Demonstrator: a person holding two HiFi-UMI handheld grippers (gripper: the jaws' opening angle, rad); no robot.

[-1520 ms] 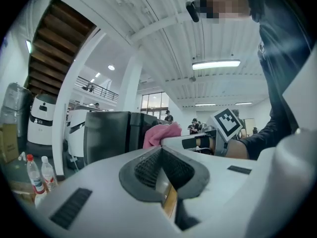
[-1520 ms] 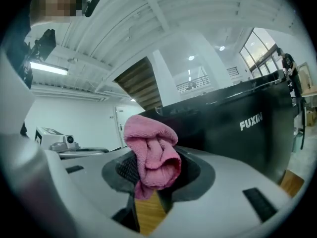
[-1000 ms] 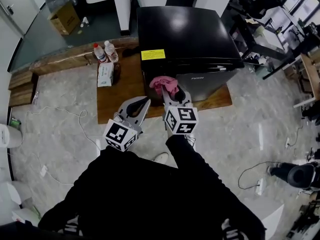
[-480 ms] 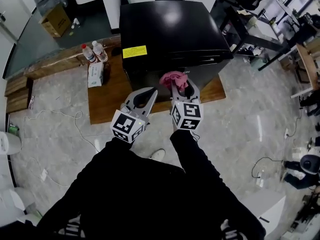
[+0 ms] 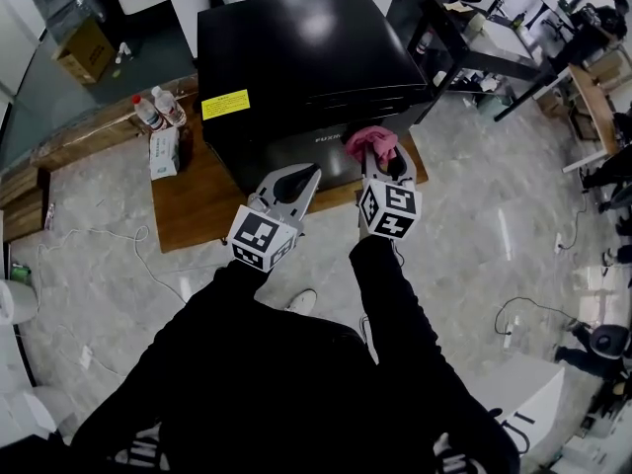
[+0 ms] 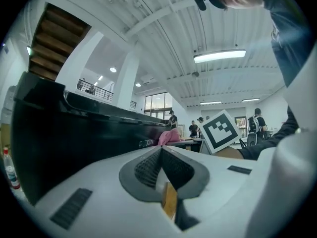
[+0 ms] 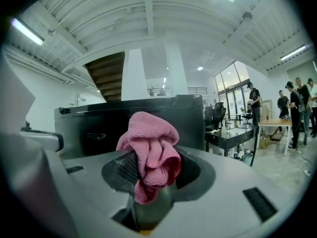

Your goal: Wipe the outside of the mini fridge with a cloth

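- The right hand-held gripper point(image 7: 148, 175) is clenched on a bunched pink cloth point(image 7: 150, 150), which sticks up past its tips
- The black mini fridge point(image 5: 296, 67) stands straight ahead of it, close behind the cloth
- The left hand-held gripper point(image 5: 296, 182), just to its left, is closed on nothing, its tips pointing toward the fridge front

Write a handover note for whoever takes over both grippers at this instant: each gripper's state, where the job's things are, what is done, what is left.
Left gripper: fingers shut, nothing between them, held just in front of the mini fridge.
Right gripper: shut on the bunched pink cloth, raised to the fridge's upper front edge. Whether the cloth touches it is not clear.
Done: cloth gripped and at the fridge. No wiped area can be made out.
Left: wipe the front, sides and top.
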